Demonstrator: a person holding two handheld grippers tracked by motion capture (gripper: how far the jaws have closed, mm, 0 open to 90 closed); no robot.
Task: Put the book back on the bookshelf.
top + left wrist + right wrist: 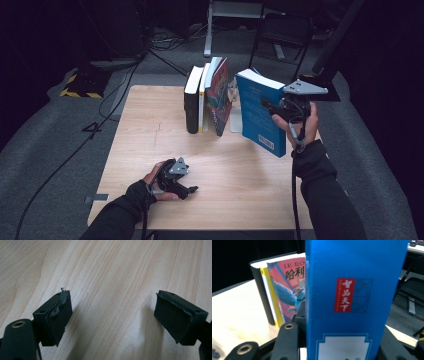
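The right tongs (270,107) are clamped on a thick blue book (257,117). The book is up in the air, just to the right of a row of books standing at the back of the desk (150,150). In the right gripper view the blue book's spine (352,300) stands straight up between the two black jaws, with a red label on it.

The row has a black book (191,105), a thin yellow and white book (202,102), and a red picture book (220,97) that leans over a bit. A pale bookend (235,122) sits on the desk between the red book and the blue one.

The left tongs (192,189) rest low on the desk near the front edge. They are spread apart with nothing between them. In the left gripper view, just bare wood lies between the two pads (57,317).

The blue book looks fat and heavy. It is stiff when shut, but its cover looks smooth, so it could slip. The tongs hold it by the spine side near the top, so the bottom of the book could swing. A firm squeeze across the whole thickness, nearer the middle, would likely hold it steadier. If the grip were loose, the pages could flop open.
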